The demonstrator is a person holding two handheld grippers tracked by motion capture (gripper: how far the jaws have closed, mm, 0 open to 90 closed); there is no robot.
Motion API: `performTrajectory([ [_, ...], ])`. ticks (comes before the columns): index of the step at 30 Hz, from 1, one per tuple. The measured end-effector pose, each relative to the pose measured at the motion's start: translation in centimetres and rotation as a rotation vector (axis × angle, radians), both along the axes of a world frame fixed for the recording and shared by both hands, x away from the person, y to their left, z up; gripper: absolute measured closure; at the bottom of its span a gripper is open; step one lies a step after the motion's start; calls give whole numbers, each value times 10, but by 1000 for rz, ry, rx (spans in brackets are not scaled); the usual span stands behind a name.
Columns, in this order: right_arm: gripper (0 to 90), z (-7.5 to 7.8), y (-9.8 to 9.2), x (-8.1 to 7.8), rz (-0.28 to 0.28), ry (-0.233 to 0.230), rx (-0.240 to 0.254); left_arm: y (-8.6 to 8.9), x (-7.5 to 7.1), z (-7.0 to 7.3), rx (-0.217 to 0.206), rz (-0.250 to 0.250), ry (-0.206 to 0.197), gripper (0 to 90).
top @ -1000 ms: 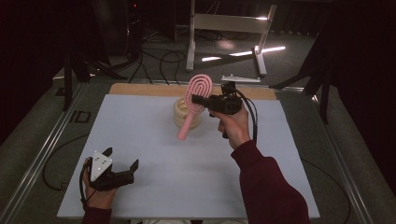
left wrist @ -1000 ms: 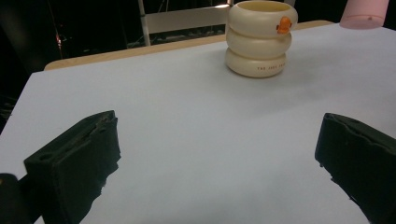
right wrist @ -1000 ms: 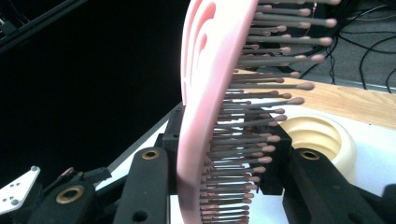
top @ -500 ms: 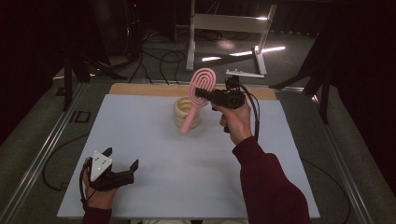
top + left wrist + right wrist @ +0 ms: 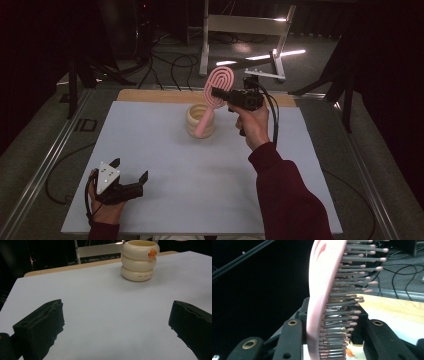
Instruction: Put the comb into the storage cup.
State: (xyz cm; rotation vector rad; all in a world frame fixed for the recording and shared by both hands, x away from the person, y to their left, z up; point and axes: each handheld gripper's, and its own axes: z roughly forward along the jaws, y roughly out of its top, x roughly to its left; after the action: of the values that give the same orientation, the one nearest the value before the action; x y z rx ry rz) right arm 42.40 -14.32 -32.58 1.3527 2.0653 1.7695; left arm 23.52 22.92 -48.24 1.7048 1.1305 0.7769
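Cream cup (image 5: 200, 120) at table's (image 5: 150, 150) far middle; pink brush (image 5: 212, 100) handle tip dips into it, head tilted up-right. R gripper (image 5: 217, 93) clamped on brush head, raised over cup. L gripper (image 5: 131, 176) jaws wide apart, nothing between, near front-left edge, well away from brush.

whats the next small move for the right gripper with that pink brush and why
Probably lower it a little: the right gripper is shut on the head of the pink hairbrush, whose handle tip hangs tilted at the mouth of the cream ringed cup, not yet clearly seated inside.
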Motion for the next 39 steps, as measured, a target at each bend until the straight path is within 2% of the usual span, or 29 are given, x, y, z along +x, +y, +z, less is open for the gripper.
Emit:
performTrajectory([
  [22, 638, -3, 0, 19, -70, -14, -11, 3, 1, -2, -6, 7, 7, 8],
  [39, 638, -6, -5, 33, -127, -19, 4, 4, 0, -1, -14, 13, 4, 8],
])
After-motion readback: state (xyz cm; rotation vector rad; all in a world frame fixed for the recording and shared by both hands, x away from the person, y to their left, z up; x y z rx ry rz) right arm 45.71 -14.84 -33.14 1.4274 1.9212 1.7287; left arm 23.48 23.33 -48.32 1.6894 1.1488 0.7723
